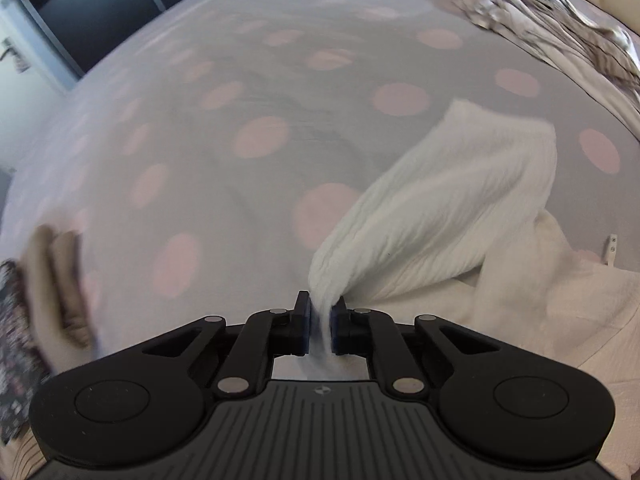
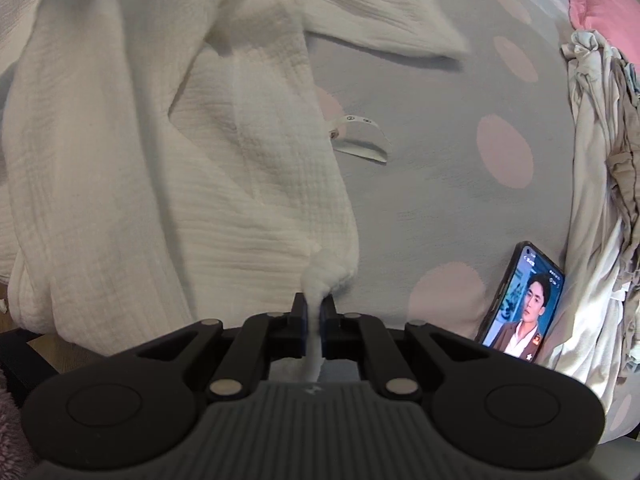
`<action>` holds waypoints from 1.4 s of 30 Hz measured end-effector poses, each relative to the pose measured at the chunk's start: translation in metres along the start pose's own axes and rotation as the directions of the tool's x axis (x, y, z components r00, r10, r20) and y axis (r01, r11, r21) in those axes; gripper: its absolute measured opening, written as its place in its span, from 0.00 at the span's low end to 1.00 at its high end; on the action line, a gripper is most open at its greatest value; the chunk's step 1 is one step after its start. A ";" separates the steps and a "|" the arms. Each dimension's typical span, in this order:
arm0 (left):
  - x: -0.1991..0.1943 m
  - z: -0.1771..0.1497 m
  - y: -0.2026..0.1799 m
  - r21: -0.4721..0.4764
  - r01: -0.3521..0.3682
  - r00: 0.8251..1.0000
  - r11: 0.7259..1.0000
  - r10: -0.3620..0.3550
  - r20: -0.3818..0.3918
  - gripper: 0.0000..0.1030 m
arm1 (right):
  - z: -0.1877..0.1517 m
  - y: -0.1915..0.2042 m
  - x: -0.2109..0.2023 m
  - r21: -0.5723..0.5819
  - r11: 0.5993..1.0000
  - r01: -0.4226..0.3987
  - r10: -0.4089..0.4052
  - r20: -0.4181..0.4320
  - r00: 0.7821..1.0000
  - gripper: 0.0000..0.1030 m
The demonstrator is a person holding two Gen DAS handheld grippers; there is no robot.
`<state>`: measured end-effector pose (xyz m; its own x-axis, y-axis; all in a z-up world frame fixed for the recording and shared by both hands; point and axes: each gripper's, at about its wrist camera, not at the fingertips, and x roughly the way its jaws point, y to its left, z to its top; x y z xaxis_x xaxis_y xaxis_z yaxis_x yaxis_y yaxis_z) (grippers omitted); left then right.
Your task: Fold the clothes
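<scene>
Tongs on both sides, left tongs (image 1: 320, 312) and right tongs (image 2: 314, 312), each pinch a bunched edge of the white garment (image 2: 120, 160) lying on the polka-dot bed (image 2: 440, 200) near a phone (image 2: 520, 304).

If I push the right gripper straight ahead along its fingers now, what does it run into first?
The right gripper is already shut on the white crinkled cotton garment, so it would bunch that fabric first. Beyond lies the grey bedsheet with pink dots, though depth is unclear.
</scene>
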<state>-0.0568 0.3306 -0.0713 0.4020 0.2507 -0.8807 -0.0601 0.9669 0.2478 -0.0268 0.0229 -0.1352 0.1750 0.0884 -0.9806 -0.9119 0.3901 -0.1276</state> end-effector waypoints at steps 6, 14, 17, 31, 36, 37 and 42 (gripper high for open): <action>-0.050 -0.057 0.045 -0.159 -0.079 0.996 0.984 0.071 -0.055 0.07 | 0.010 0.005 -0.013 -0.007 1.000 0.023 -0.022 0.036 0.999 0.07; -0.104 -0.141 0.096 -0.376 -0.144 0.983 0.915 0.087 -0.164 0.07 | 0.034 0.040 -0.031 -0.144 0.990 0.001 0.013 0.097 0.995 0.07; -0.104 -0.179 0.098 -0.468 -0.105 0.977 0.877 0.003 -0.213 0.07 | 0.040 0.038 -0.015 -0.174 0.985 0.015 -0.007 0.050 0.999 0.07; -0.072 -0.260 0.032 -0.485 0.000 0.898 0.875 -0.213 -0.385 0.08 | 0.009 0.043 0.003 -0.209 0.977 0.037 -0.041 -0.016 0.999 0.07; -0.097 -0.248 0.041 -0.475 -0.012 0.932 0.880 -0.162 -0.325 0.19 | 0.004 0.044 0.000 -0.200 0.979 0.038 -0.039 -0.005 0.999 0.07; -0.104 -0.245 0.042 -0.464 -0.009 0.939 0.886 -0.152 -0.308 0.22 | 0.004 0.044 0.000 -0.198 0.979 0.037 -0.038 -0.004 0.999 0.07; -0.134 -0.215 0.046 -0.385 0.036 0.973 0.922 -0.120 -0.197 0.41 | -0.002 0.047 -0.008 -0.195 0.980 0.031 -0.033 -0.005 0.999 0.08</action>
<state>-0.3098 0.3520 -0.0288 0.2188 0.1373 -0.9661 -0.3927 0.9187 0.0416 -0.0722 0.0388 -0.1336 0.2032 0.0709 -0.9766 -0.9608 0.2065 -0.1849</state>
